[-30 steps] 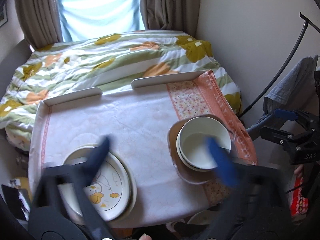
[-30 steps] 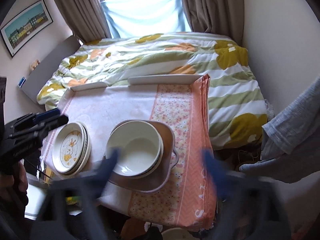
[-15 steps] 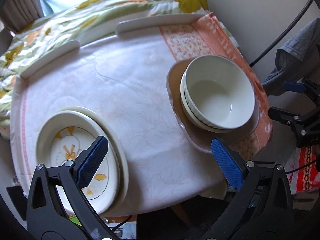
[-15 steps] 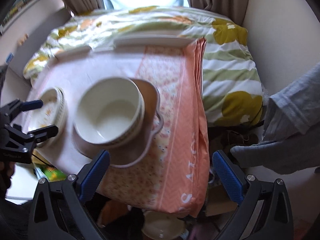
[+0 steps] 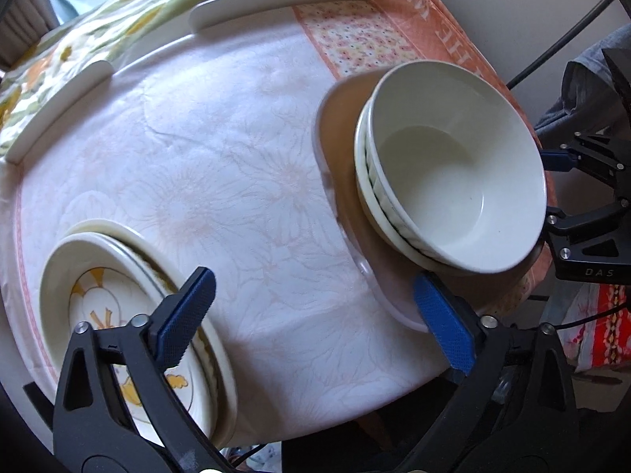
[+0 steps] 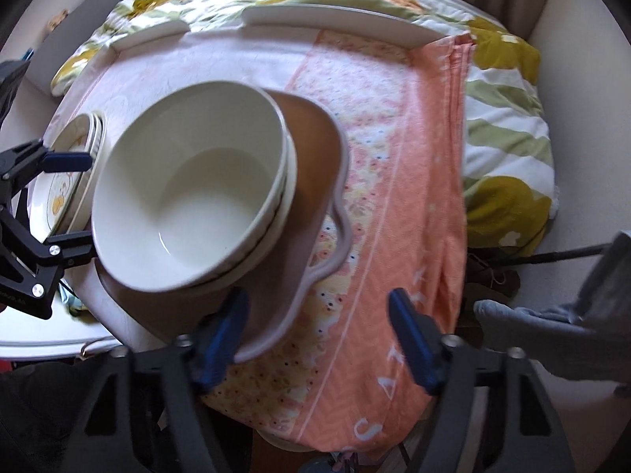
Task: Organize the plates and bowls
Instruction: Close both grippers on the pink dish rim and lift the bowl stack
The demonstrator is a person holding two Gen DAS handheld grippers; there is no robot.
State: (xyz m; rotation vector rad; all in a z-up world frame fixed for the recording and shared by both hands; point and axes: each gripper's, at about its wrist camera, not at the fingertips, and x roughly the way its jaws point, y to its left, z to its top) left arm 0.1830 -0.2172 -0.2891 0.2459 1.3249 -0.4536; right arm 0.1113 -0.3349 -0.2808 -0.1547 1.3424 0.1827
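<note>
Two white bowls (image 5: 453, 189) sit nested on a brown handled plate (image 5: 339, 126) at the right of the table (image 5: 236, 157). A stack of cream plates with a yellow cartoon (image 5: 118, 315) lies at the near left. My left gripper (image 5: 315, 319) points steeply down, jaws closing; its left finger overlaps the plate stack's right rim, and only cloth lies between the pads. My right gripper (image 6: 319, 339) is also closing, with the brown plate's (image 6: 315, 165) near rim between its fingers and its left finger over that rim; no pad presses. Each gripper appears in the other view, right gripper (image 5: 554, 189), left gripper (image 6: 71, 201).
An orange patterned cloth (image 6: 394, 157) hangs over the table's right side. White raised rails (image 5: 292, 0) edge the far side, with a flowered quilt on a bed (image 6: 504, 79) beyond. A grey sleeve (image 6: 552, 323) is at the right. A red packet (image 5: 607, 327) lies below the table.
Both grippers have come down toward the table and tipped to look steeply down on it. The right jaws have narrowed a lot, the left jaws slightly.
</note>
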